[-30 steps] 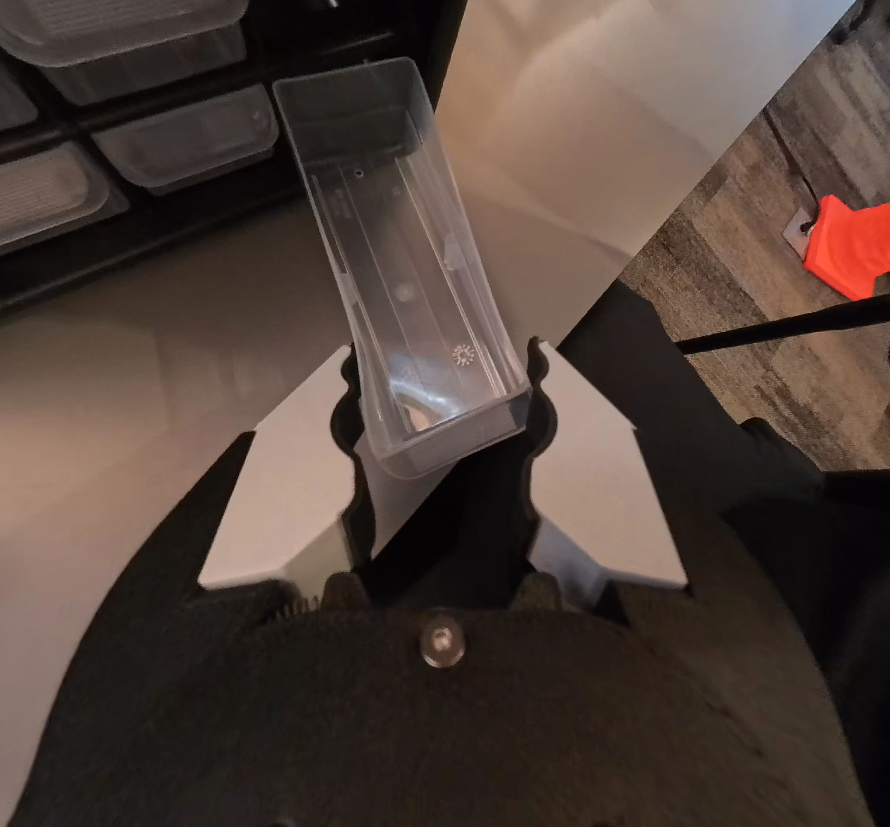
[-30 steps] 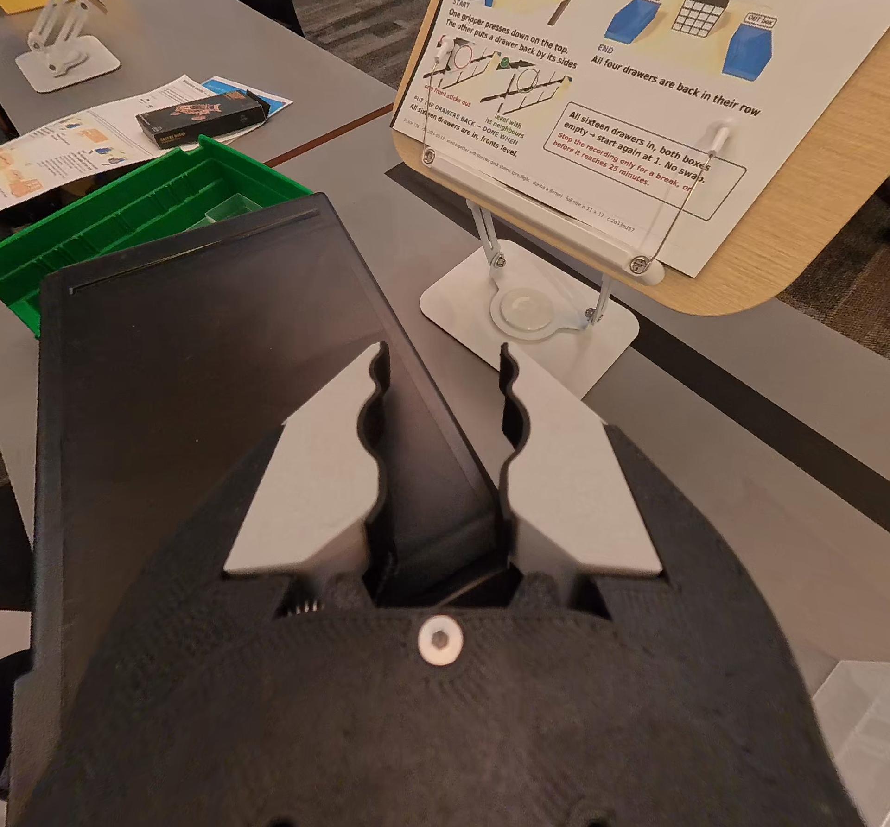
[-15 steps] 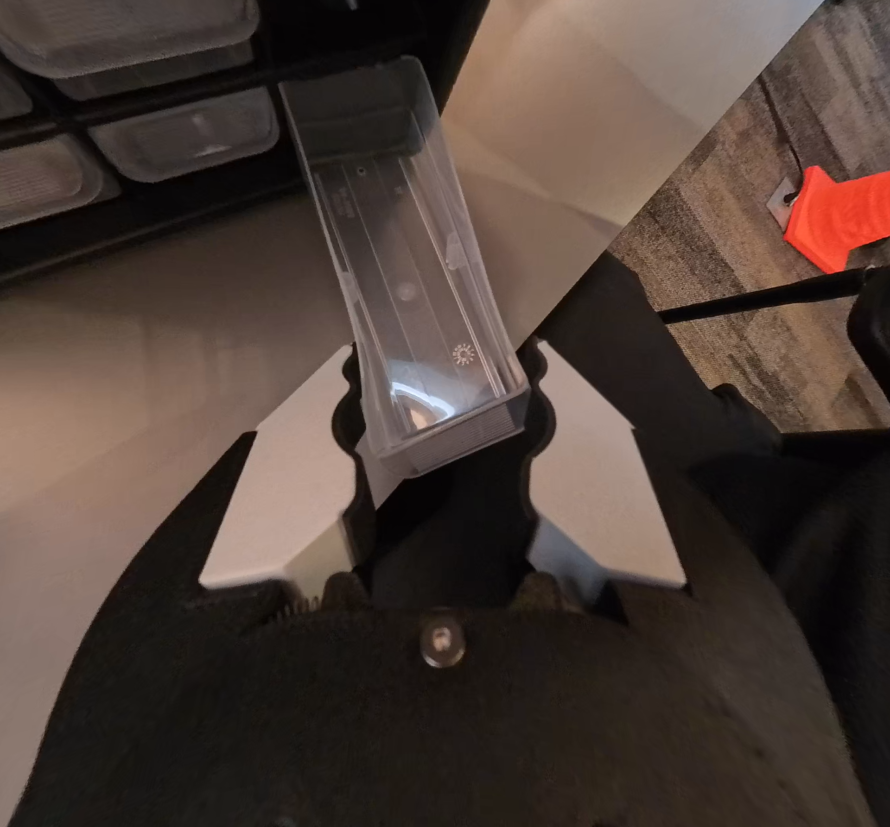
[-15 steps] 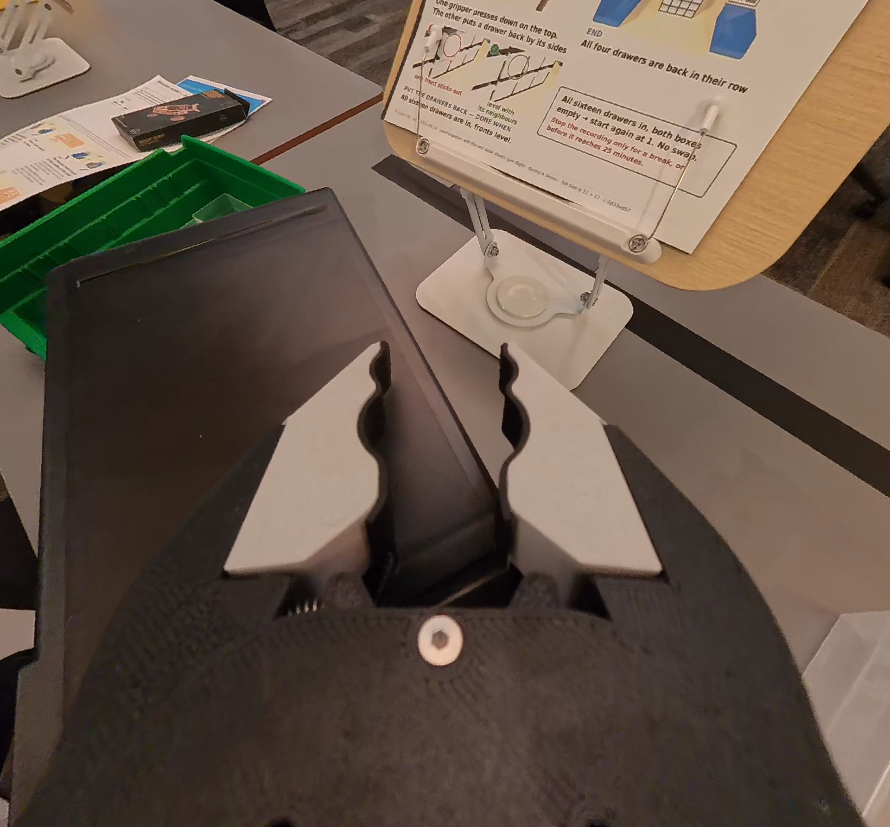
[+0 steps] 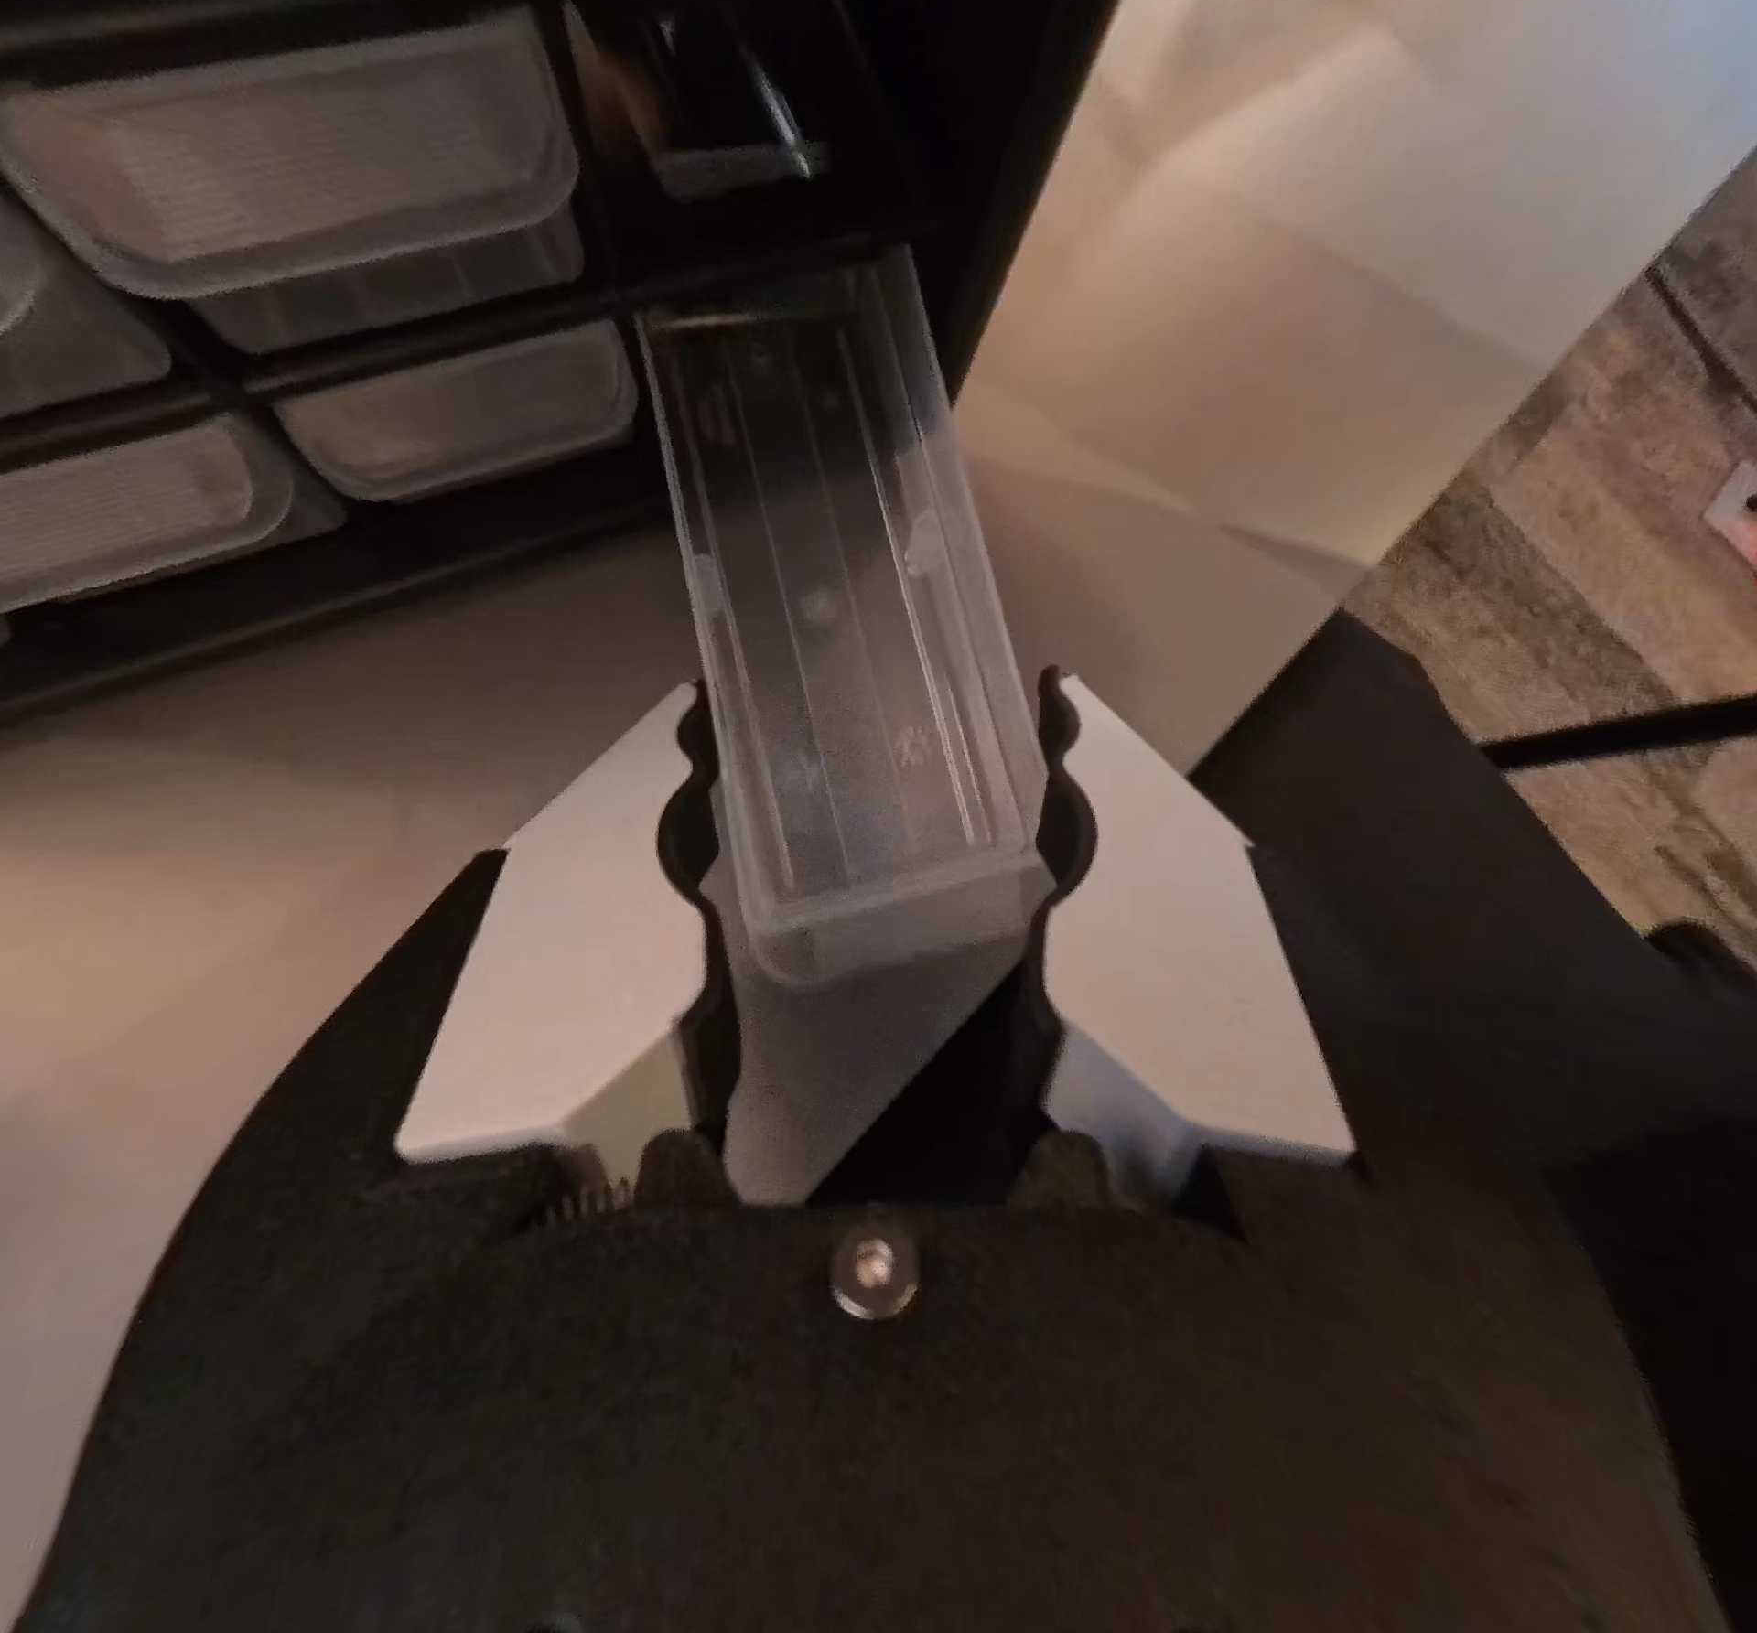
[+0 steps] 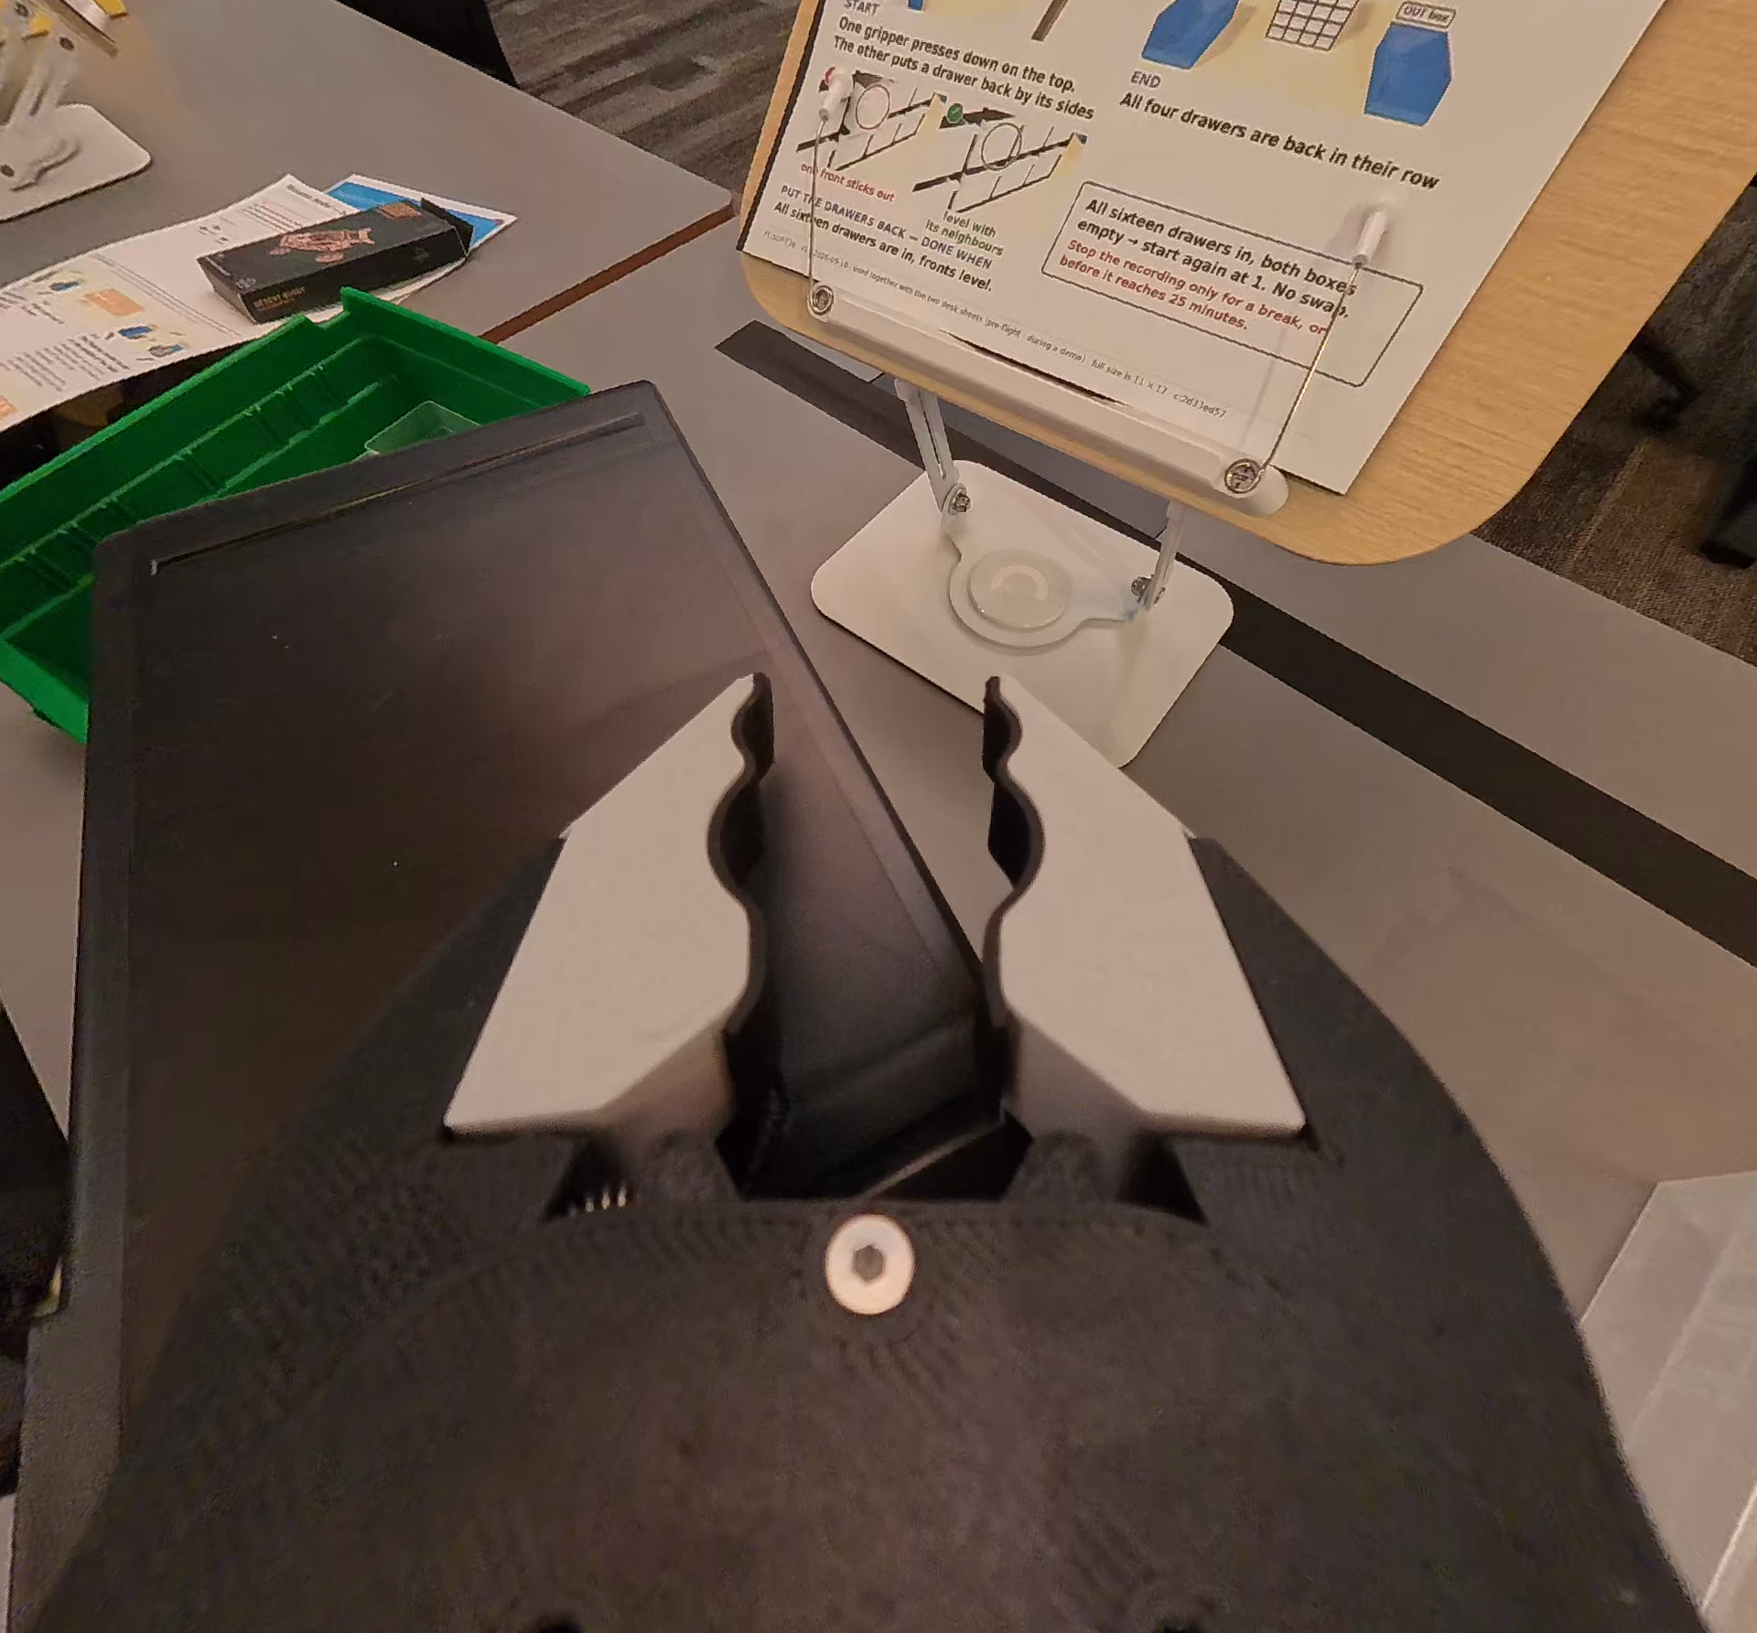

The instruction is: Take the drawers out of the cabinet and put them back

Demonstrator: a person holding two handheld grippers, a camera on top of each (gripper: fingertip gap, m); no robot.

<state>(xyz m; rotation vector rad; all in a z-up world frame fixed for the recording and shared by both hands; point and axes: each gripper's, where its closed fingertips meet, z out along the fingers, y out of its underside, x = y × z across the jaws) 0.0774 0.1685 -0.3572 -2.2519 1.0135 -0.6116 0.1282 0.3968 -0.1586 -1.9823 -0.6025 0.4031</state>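
In the left wrist view, my left gripper (image 5: 870, 694) is shut on the near end of a clear plastic drawer (image 5: 837, 618), gripping it by its sides. The drawer's far end sits in the mouth of the bottom right slot of the black cabinet (image 5: 1008, 162). The slot above it is empty and dark. Frosted drawers (image 5: 285, 152) fill the slots to the left. In the right wrist view, my right gripper (image 6: 875, 694) rests on the cabinet's flat black top (image 6: 380, 732) near its right edge. Its jaws are apart and hold nothing.
A green tray (image 6: 238, 447) stands behind the cabinet. An instruction sheet on a wooden board (image 6: 1236, 162) stands on a white base (image 6: 1027, 618) at the right. A small black box (image 6: 333, 257) lies on papers on the far table. A clear container (image 6: 1692, 1397) shows at lower right.
My left gripper has carried the drawer forward, and its far end has gone from in front of the cabinet into the bottom right slot. The right gripper has stayed on the cabinet top.
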